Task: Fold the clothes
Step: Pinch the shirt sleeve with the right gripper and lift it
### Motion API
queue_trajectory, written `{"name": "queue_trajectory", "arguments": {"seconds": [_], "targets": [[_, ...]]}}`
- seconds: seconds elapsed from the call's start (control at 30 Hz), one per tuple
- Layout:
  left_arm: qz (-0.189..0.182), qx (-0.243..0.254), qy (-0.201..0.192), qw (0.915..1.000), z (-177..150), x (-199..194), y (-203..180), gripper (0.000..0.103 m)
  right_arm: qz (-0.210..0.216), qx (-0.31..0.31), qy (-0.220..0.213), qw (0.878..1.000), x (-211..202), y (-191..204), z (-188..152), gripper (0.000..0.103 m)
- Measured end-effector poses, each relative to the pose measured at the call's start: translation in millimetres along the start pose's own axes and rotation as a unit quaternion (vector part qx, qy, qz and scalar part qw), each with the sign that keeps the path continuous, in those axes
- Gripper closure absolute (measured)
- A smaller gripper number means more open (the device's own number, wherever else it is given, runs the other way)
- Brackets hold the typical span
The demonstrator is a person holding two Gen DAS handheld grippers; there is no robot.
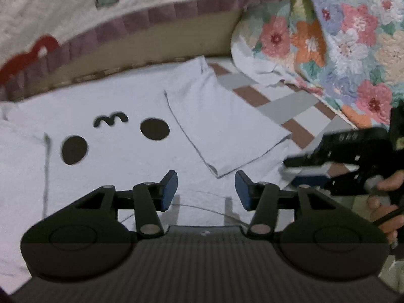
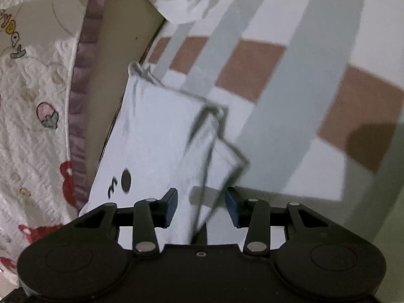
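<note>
A white T-shirt (image 1: 113, 166) with a black face print of two dots and a squiggle lies flat on the checked bedsheet (image 1: 285, 106). One sleeve (image 1: 222, 126) is folded in over the body. My left gripper (image 1: 205, 189) hovers over the shirt's lower part, open, its blue pads apart with nothing pressed between them. My right gripper (image 1: 290, 171) comes in from the right at the shirt's edge, held by a hand (image 1: 386, 184). In the right wrist view the right gripper (image 2: 202, 205) is open above the shirt (image 2: 156, 139) and its sleeve (image 2: 219, 161); the fabric lies under the gap, untouched by the pads.
A cream quilt with strawberry prints and a purple frill (image 1: 63, 12) lies behind the shirt, with a tan strip (image 1: 176, 43) below it. A floral quilt (image 1: 341, 50) is piled at the right. The checked sheet (image 2: 290, 88) stretches away to the right.
</note>
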State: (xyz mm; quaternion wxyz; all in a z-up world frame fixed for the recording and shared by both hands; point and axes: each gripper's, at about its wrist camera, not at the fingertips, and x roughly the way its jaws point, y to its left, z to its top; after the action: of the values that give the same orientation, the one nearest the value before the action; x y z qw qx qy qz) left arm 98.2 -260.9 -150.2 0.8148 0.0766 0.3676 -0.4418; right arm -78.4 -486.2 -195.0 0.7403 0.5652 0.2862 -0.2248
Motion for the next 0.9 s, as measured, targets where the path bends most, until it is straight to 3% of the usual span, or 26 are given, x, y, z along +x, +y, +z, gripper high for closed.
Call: {"name": "queue_trajectory", "arguments": {"seconds": [0.1,0.2,0.33,0.43,0.47,0.5,0.53,0.7,0.83,0.9], "targets": [[-0.011,-0.016,0.015,0.9997,-7,16,9,0.053,0.001,0.005,-0.034,0.999,6,1,8,0.052],[-0.019,-0.046,0.029,0.9984,-14,25,18,0.053,0.029,0.028,-0.051,0.998,12,-3,8,0.042],[-0.023,-0.066,0.033,0.9971,-21,25,24,0.053,0.071,0.061,-0.071,0.993,20,-8,8,0.042],[-0.028,-0.07,0.034,0.9966,-23,24,27,0.048,0.055,0.005,-0.081,0.995,31,6,8,0.059],[-0.031,-0.067,0.036,0.9966,-24,25,27,0.046,0.041,-0.033,-0.081,0.995,34,13,8,0.068],[-0.033,-0.06,0.038,0.9969,-24,26,27,0.045,0.027,-0.071,-0.08,0.994,37,19,9,0.085],[-0.035,-0.056,0.041,0.997,-24,27,26,0.045,0.012,-0.109,-0.079,0.991,40,26,9,0.088],[-0.059,-0.086,0.049,0.9934,-12,6,47,0.046,0.008,-0.258,-0.115,0.959,23,68,2,0.091],[-0.07,-0.135,0.032,0.9879,-5,-39,104,0.045,0.032,-0.39,-0.105,0.914,11,139,-1,0.092],[-0.048,-0.159,0.011,0.9861,-11,-66,139,0.045,0.058,-0.438,-0.083,0.893,13,179,-6,0.092]]}}
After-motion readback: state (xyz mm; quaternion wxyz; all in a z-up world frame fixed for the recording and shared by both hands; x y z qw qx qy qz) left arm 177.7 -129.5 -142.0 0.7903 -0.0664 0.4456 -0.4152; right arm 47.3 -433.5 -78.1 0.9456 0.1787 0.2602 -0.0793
